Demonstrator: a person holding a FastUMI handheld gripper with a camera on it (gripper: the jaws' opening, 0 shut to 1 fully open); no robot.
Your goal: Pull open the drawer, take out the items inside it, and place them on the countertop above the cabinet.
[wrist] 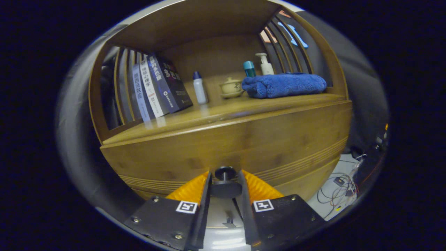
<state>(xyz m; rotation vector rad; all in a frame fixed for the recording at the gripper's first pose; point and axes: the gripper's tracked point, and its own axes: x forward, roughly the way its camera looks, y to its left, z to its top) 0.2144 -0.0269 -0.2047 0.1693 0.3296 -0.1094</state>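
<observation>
A wooden cabinet's drawer front (244, 143) stands close ahead of me, and it looks shut beneath the countertop (216, 115). Its dark round knob (224, 173) sits between my two fingers. My gripper (225, 181) is shut on the knob, one finger pressing on each side. The inside of the drawer is hidden.
On the countertop stand leaning books (156, 87), a small white bottle (200, 89), a lidded cup on a saucer (231, 87), a folded blue towel (284, 84), a teal-capped bottle (249, 68) and a pump bottle (266, 64). Slatted sides and a top shelf enclose it. Cables (339, 188) lie on the floor.
</observation>
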